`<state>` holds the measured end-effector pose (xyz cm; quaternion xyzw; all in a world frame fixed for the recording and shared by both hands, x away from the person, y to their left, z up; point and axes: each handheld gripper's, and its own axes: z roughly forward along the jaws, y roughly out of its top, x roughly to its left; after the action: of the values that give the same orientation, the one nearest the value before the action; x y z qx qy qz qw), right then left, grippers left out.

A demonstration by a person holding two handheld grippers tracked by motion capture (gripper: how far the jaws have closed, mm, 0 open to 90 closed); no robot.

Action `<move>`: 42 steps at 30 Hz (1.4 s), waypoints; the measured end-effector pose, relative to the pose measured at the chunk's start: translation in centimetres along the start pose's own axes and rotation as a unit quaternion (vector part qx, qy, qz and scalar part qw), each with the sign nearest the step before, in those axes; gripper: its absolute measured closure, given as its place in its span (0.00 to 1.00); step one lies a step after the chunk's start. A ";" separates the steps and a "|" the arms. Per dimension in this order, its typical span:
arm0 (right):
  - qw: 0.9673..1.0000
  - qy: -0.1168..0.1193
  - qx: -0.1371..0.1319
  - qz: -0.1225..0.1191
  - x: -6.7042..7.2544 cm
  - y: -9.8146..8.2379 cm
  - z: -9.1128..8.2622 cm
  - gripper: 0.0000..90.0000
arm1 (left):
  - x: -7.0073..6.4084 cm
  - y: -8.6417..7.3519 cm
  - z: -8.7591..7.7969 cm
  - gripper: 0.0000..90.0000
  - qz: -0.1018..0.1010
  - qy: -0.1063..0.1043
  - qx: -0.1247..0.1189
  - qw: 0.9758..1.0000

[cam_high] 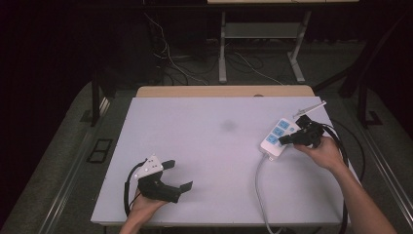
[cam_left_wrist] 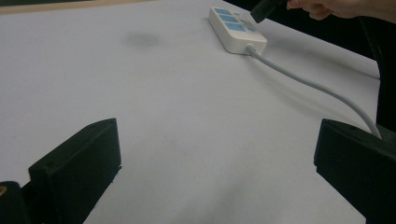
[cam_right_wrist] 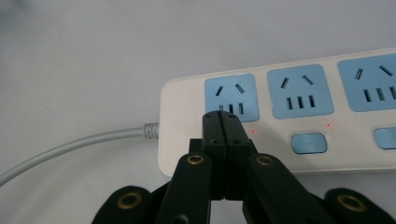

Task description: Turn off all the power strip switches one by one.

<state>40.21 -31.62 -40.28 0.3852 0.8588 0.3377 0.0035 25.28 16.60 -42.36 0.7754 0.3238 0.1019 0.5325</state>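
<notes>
Right gripper (cam_right_wrist: pixel 226 122): jaws fully together, empty, tips over the white plastic power strip with blue sockets (cam_right_wrist: pixel 289 112).
Left gripper (cam_high: pixel 176 178): jaws wide apart, empty.

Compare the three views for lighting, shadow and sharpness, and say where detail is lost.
High view: the white table is evenly lit, the floor and room beyond fall into darkness, and a faint grey smudge marks the board. Left gripper view: the near jaws are soft and dark, the power strip sharper. Right gripper view: the power strip is crisp, and the shut right gripper hides its nearest button.
</notes>
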 end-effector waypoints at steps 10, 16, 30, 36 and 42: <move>1.000 -0.016 0.015 0.007 -0.4 -0.2 1.0 1.00 | 0.1 0.0 0.0 0.00 0.000 0.001 0.001 1.000; 1.000 -0.023 0.014 -0.007 -0.2 -0.1 1.3 1.00 | 0.1 0.0 0.1 0.00 0.002 0.000 0.004 1.000; 1.000 -0.021 0.010 -0.017 -0.2 -0.3 1.3 1.00 | -0.1 -0.1 0.0 0.00 0.002 0.001 0.004 1.000; 0.999 -0.029 0.014 -0.021 0.0 -0.4 1.4 1.00 | -0.1 -0.1 0.1 0.00 0.003 0.000 0.006 1.000; 0.999 -0.021 0.013 -0.022 0.1 -0.4 1.5 1.00 | -0.1 -0.1 0.2 0.00 0.003 0.000 0.007 1.000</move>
<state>40.27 -30.89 -41.61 0.3729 0.8713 0.3180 0.0242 25.26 16.41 -42.50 0.7800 0.3228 0.1013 0.5265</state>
